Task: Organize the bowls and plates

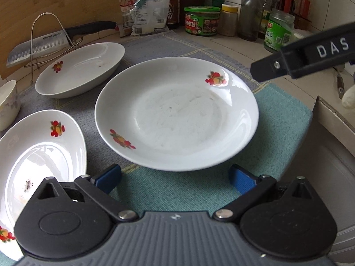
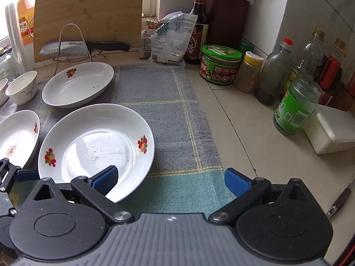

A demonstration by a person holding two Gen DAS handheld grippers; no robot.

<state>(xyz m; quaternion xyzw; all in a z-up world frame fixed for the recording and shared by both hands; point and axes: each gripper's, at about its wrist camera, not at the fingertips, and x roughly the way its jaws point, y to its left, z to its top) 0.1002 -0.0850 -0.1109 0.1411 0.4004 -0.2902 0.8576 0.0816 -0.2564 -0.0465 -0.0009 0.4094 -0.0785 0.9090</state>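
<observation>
Over the plate (image 1: 177, 115), both claws gape empty

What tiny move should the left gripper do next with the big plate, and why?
Probably ease the left hand-held gripper forward so its fingers straddle the near rim of the round plate. Its jaws are open and empty, the rim lies just ahead between them, and two oval dishes wait on the mat for stacking.
</observation>
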